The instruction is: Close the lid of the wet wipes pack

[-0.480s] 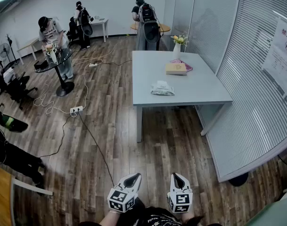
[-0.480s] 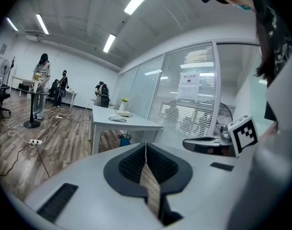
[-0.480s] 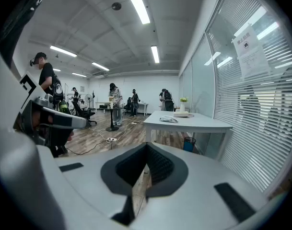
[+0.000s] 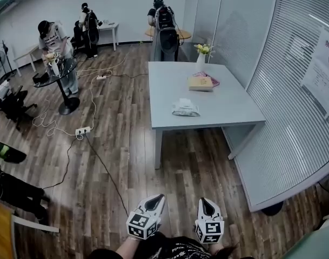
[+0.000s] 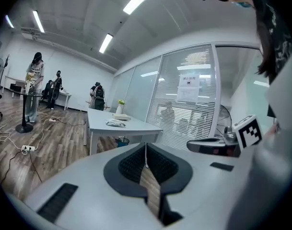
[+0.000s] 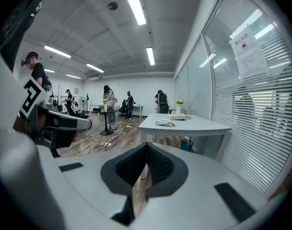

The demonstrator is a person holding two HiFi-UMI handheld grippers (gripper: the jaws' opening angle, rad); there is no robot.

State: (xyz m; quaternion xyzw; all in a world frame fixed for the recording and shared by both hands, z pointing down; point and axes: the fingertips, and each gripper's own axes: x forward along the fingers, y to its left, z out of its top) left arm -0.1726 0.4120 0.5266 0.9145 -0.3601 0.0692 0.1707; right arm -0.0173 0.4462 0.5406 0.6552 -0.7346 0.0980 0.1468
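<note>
The wet wipes pack (image 4: 186, 108) is a flat white pouch lying near the front edge of the grey table (image 4: 229, 104), far ahead of me. It also shows small in the left gripper view (image 5: 115, 123) and the right gripper view (image 6: 165, 123); I cannot tell how its lid stands at this distance. My left gripper (image 4: 158, 197) and right gripper (image 4: 203, 200) are held side by side low over the wooden floor, well short of the table. Both are shut with nothing between the jaws, tips meeting in the left gripper (image 5: 146, 145) and the right gripper (image 6: 146, 145).
A tan book (image 4: 201, 83) on a pink folder and a white vase of flowers (image 4: 202, 53) stand at the table's far side. A glass wall with blinds (image 4: 294, 90) runs along the right. Cables and a power strip (image 4: 82, 130) lie on the floor at left, where people stand around a round black table (image 4: 59, 72).
The table and the pack sit slightly lower and nearer in the head view, so I have moved a little toward them. Both grippers stay shut and side by side.
</note>
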